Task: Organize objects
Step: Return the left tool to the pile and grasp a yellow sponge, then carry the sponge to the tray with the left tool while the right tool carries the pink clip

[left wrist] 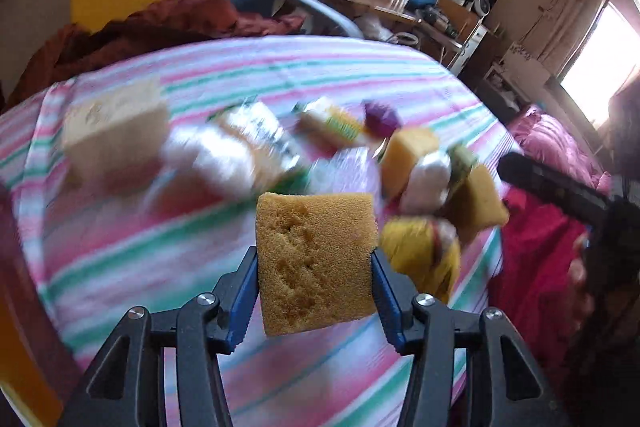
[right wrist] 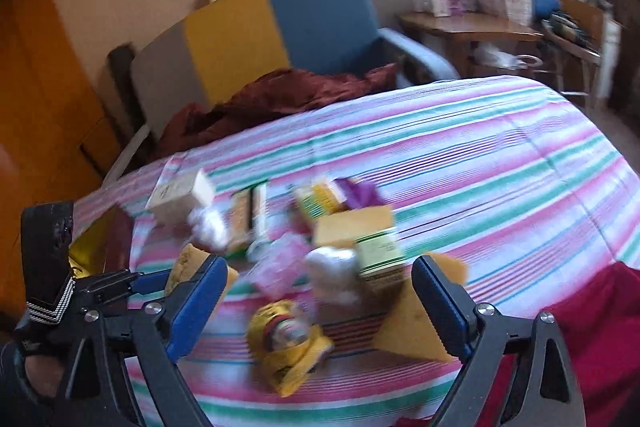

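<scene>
Transfer step of the sorting: the left gripper [left wrist: 316, 267] pinches a yellow sponge [left wrist: 316, 263] aloft over the striped cloth [left wrist: 140, 247] (scene blurred), the right gripper [right wrist: 316, 291] spread and empty above the clutter; next, probably, choosing where to set it.

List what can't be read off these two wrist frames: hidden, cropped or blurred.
- Print on the boxes and packets: motion blur, both views.
- Sponge back face: turned away, left view; left hand-held gripper covers its sides.
- Second sponge: right edge hidden behind a right hand-held gripper finger.
- Yellow packet contents: blur, crumpled wrap.
- Bedspread near edge: cropped at the frame bottom.
</scene>
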Demonstrator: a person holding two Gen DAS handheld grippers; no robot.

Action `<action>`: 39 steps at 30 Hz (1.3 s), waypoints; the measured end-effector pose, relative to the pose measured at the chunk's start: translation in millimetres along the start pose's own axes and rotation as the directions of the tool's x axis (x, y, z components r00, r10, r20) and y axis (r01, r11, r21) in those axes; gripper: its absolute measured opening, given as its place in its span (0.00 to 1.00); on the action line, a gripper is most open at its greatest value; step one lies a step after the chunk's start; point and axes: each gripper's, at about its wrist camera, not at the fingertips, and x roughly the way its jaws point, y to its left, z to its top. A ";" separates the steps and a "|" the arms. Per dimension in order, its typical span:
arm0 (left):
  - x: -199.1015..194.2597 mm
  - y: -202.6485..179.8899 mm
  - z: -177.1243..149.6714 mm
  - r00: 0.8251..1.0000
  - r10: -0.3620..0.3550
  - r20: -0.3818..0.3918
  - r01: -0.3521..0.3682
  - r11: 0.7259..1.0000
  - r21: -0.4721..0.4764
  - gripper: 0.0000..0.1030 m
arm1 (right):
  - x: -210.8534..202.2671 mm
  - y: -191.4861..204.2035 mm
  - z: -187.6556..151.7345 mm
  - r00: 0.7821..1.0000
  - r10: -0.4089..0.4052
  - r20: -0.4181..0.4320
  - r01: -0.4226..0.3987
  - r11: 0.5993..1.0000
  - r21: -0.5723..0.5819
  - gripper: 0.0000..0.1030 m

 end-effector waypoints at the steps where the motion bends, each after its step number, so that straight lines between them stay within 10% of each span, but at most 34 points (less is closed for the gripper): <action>1: -2.7 1.1 -7.4 1.000 0.014 -0.001 -0.014 1.000 0.006 0.52 | 3.6 6.0 -1.5 1.000 0.022 -0.019 -0.022 1.000 -0.018 0.87; 12: -8.5 3.4 -52.6 0.998 0.044 -0.053 -0.040 0.997 0.072 0.52 | 58.7 73.6 1.6 0.976 -0.015 -0.218 -0.072 0.920 -0.384 0.79; 20: -7.6 9.2 -55.9 0.999 0.013 -0.050 -0.010 0.998 0.057 0.53 | 127.9 87.1 7.2 0.896 -0.214 -0.389 -0.086 0.776 -0.625 0.84; 23: -8.0 10.5 -58.0 0.999 0.005 -0.046 -0.003 0.999 0.052 0.53 | 142.7 81.8 5.4 0.883 -0.246 -0.400 -0.073 0.769 -0.635 0.68; 39: -101.5 37.6 -61.3 0.986 0.037 0.161 -0.029 0.998 -0.053 0.52 | 62.7 128.9 33.3 0.981 -0.075 -0.181 -0.027 0.864 -0.504 0.68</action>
